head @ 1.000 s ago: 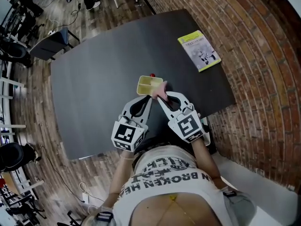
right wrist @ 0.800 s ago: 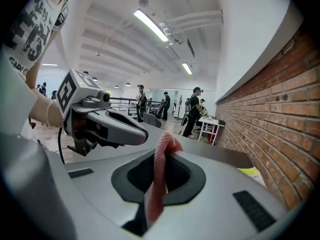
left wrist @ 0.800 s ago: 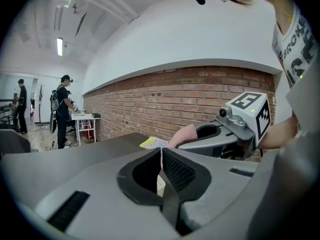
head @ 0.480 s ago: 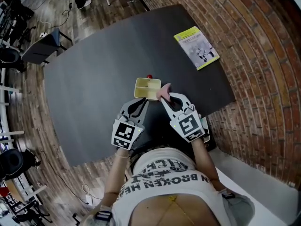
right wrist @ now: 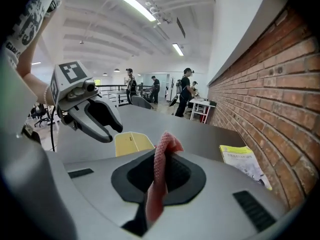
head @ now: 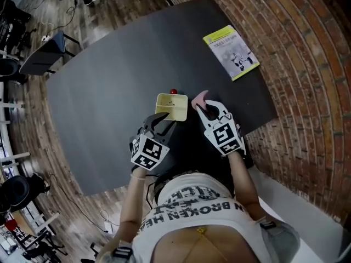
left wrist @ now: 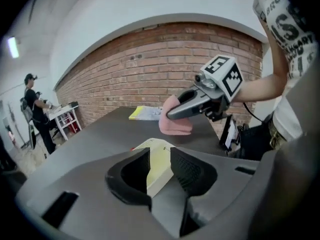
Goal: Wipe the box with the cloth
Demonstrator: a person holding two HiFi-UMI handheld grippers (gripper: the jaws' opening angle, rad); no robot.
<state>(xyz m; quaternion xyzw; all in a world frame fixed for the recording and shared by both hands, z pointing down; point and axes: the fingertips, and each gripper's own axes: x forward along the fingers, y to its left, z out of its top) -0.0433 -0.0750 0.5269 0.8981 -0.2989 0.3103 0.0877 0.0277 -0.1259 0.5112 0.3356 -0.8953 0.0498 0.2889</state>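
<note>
While the shallow yellow box [head: 171, 106] rests on the dark tabletop [head: 104, 108] close in front of the person, no wiping is under way yet. The left claw [left wrist: 159, 154] is at the box's near side. Its jaws have just been opening and now stand apart, with the box's near corner between them and neither pad visibly pressing on it. The right claw [right wrist: 161, 156] is clamped on the pink cloth [head: 200, 97], which bunches out past its tips just beside the box's right wall and looks clear of it. A small red thing [head: 174, 91] lies just beyond the box, and a yellow-green booklet [head: 231, 52] lies well apart, toward the brick wall [left wrist: 150, 59].

The step in hand looks like the approach, with the box not yet steadied and the cloth not yet on it. Next, the left claw probably needs to close on the near wall to stop the light box from sliding. The right claw then needs to lower the cloth onto the rim or inside and rub gently.
</note>
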